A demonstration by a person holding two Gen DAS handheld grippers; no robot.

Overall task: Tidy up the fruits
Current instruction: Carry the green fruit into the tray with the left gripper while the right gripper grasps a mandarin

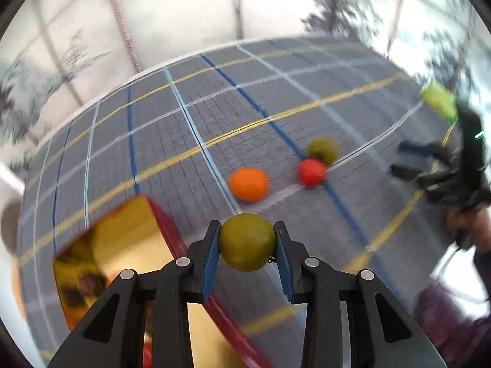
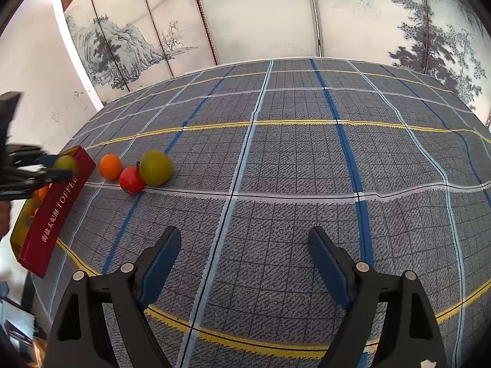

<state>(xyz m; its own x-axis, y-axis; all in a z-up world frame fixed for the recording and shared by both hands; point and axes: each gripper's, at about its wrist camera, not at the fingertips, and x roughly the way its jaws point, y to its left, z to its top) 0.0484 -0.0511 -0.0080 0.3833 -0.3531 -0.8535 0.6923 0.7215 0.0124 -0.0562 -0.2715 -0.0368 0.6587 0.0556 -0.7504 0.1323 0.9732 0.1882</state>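
My left gripper (image 1: 247, 242) is shut on an olive-green round fruit (image 1: 247, 242) and holds it above the red box (image 1: 172, 236) with the gold inside; it also shows in the right wrist view (image 2: 58, 168), with its fruit (image 2: 65, 163) over the box (image 2: 55, 208). On the cloth lie an orange fruit (image 1: 248, 184) (image 2: 110, 166), a red fruit (image 1: 310, 172) (image 2: 131, 179) and a second green fruit (image 1: 322, 150) (image 2: 155, 167), the last two touching. My right gripper (image 2: 245, 260) is open and empty above the cloth; it shows in the left wrist view (image 1: 408, 159).
The table carries a grey plaid cloth (image 2: 291, 159) with blue, white and yellow lines. Orange fruits (image 2: 41, 193) lie inside the box. A painted folding screen (image 2: 245, 15) stands behind the table. The person's arm (image 1: 460, 291) is at the right.
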